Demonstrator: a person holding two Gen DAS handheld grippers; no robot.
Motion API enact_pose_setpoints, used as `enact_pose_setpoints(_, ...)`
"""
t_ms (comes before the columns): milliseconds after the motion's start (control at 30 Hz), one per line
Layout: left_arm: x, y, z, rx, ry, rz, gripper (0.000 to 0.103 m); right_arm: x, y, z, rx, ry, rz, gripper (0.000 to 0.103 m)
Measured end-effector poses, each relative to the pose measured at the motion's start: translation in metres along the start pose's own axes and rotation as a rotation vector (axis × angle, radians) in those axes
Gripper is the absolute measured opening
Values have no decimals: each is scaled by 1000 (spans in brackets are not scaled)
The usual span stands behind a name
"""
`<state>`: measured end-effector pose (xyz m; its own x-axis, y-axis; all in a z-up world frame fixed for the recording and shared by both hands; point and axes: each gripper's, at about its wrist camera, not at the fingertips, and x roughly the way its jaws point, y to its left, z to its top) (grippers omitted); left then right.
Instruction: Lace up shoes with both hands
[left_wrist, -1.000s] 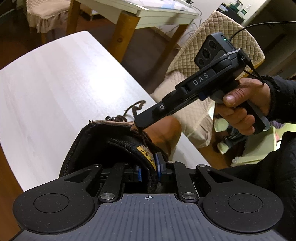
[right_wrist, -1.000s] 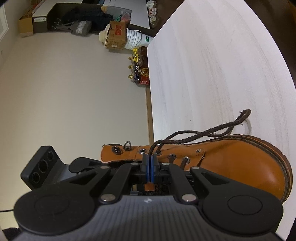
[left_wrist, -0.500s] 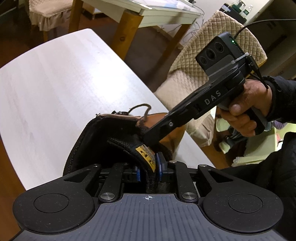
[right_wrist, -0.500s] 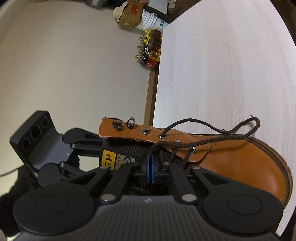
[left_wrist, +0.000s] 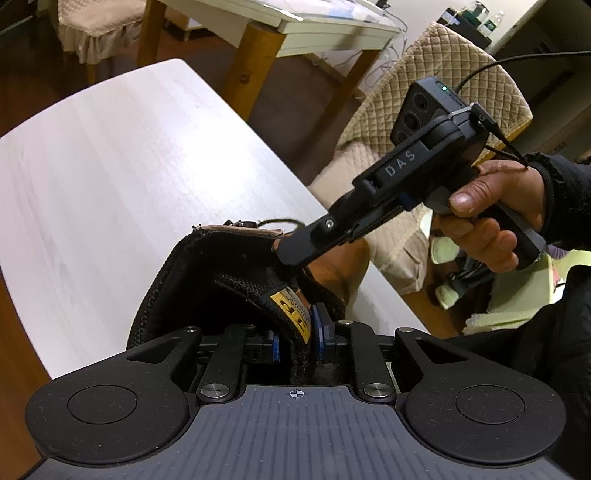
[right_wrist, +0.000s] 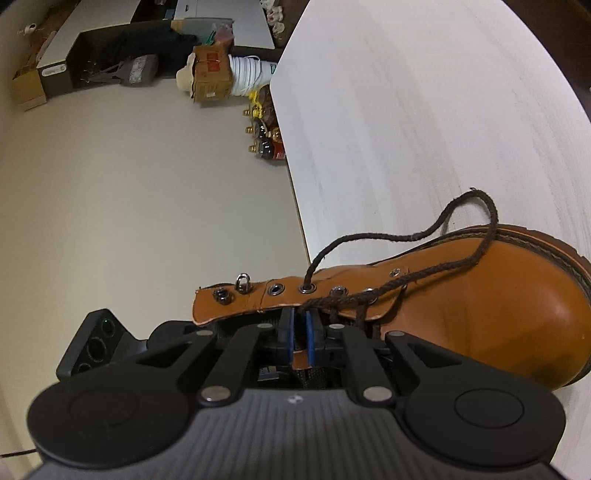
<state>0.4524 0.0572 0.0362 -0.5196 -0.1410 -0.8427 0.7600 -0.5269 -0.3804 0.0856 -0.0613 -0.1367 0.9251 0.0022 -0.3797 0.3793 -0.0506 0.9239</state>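
Observation:
A tan leather boot (right_wrist: 480, 314) stands on the white table (right_wrist: 424, 110), toe to the right in the right wrist view. A dark brown lace (right_wrist: 424, 236) comes out of an eyelet and loops loose over the toe. My left gripper (left_wrist: 295, 334) is shut on the boot's black mesh tongue (left_wrist: 258, 291), which carries a yellow label. My right gripper (right_wrist: 299, 332) is shut on the edge of the boot's tan eyelet flap; in the left wrist view it (left_wrist: 291, 254) reaches down into the boot's opening.
The table's edge runs close beside the boot (left_wrist: 373, 273). A quilted beige chair (left_wrist: 443, 92) stands past that edge, with a wooden-legged table (left_wrist: 295, 22) behind. Boxes and bottles (right_wrist: 266, 133) sit on the floor beyond the table's far end.
My right gripper has shifted along the boot's opening and now pinches the tan flap edge. The loose lace loop has swung over the toe. My left gripper keeps hold of the tongue.

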Motion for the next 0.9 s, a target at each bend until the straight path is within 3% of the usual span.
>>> enact_pose_setpoints(167,1,2,-1,-8,0,-3,19,11,24,-5,-165,71,-50,4)
enact_pose_setpoints(300,1,6,-1,-35,-3,-13,20,-3,18,-3,-112,24,-33,15)
enact_pose_setpoints(467,1,11,-2,-69,-7,-25,20,-21,24,-26,-178,7,-69,15)
enact_pose_setpoints(667,2,18,-3,-109,-12,-39,20,-4,50,-51,-400,24,-154,14)
enact_pose_setpoints(900,2,18,-3,-106,-14,-39,18,7,59,-65,-480,28,-208,13)
